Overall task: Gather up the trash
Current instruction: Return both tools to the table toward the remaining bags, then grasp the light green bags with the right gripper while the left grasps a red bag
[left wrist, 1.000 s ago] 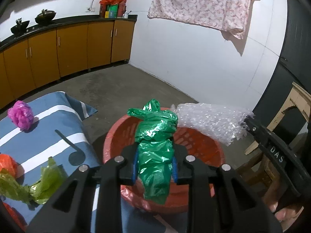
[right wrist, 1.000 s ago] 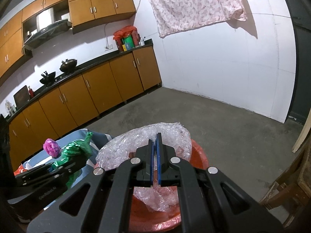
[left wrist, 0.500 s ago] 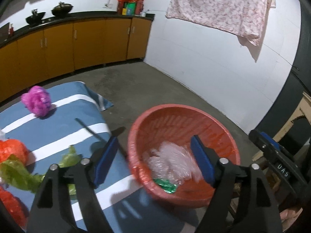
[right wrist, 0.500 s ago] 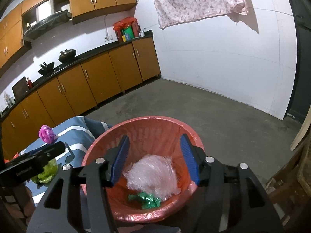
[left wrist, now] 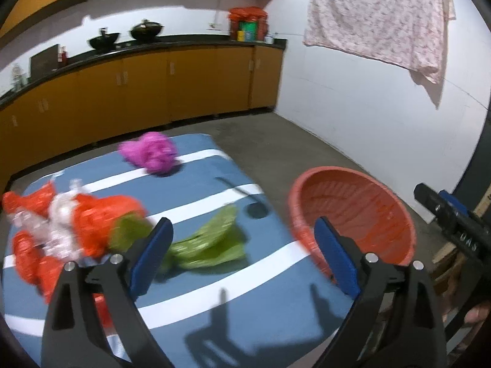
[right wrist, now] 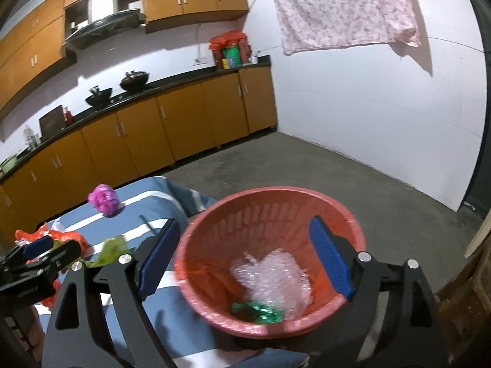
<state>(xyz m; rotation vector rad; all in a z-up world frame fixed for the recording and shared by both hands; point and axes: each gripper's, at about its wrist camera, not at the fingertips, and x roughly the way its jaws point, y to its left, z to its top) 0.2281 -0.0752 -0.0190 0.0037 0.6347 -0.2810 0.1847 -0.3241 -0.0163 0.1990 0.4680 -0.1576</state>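
Note:
A red plastic basket (right wrist: 270,196) stands beside the blue striped cloth (left wrist: 214,282). In the basket lie a wad of bubble wrap (right wrist: 273,273) and a crumpled green bag (right wrist: 260,309). My right gripper (right wrist: 245,230) hovers over the basket, its jaws opening and holding nothing. My left gripper (left wrist: 242,239) is over the cloth, left of the basket (left wrist: 353,174), its jaws also opening and empty. On the cloth lie a light green bag (left wrist: 211,239), orange bags (left wrist: 92,220) with clear plastic (left wrist: 58,217) on them, and a pink bag (left wrist: 153,153).
Orange kitchen cabinets (left wrist: 147,86) under a dark counter run along the back. A white wall with a hung floral sheet (right wrist: 343,9) is on the right. Bare concrete floor (right wrist: 322,168) lies beyond the basket, and wooden furniture (right wrist: 466,291) stands at the near right.
Both grippers have opened. The green bag and the bubble wrap dropped into the basket. The left gripper swung left, from above the basket to over the striped cloth.

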